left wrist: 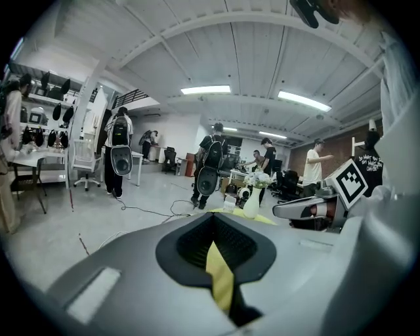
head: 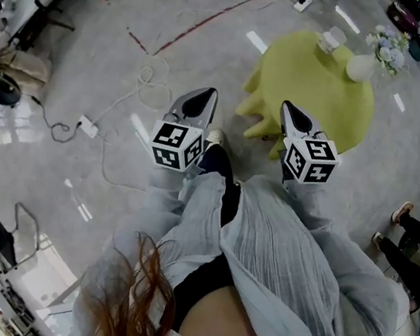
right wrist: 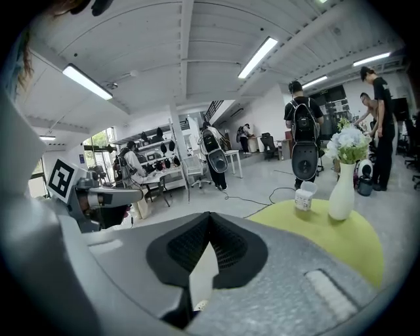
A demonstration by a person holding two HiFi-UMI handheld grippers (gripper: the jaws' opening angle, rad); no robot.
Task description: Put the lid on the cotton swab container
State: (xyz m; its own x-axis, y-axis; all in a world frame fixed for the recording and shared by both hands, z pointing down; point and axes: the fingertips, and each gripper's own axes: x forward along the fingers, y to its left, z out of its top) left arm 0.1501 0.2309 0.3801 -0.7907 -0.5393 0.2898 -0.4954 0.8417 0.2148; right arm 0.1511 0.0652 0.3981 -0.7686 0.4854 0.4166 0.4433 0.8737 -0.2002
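The cotton swab container [head: 332, 41] is a small white tub on the far side of a round yellow-green table [head: 315, 93]. Its lid appears to stand raised behind it [right wrist: 303, 196]. The left gripper view shows the container [left wrist: 230, 203] small and far off. My left gripper [head: 202, 96] and right gripper [head: 291, 109] are held side by side in the air, short of the table. Both are shut with nothing between the jaws. The left gripper's [left wrist: 211, 216] tips meet, and so do the right gripper's [right wrist: 209, 215]. The right one hangs over the table's near edge.
A white vase [head: 360, 66] of pale flowers stands next to the container. Cables and a power strip [head: 87, 128] lie on the grey floor at left, with red tape lines beyond. People with backpacks [left wrist: 210, 164] stand past the table. Feet show at the right edge [head: 402, 215].
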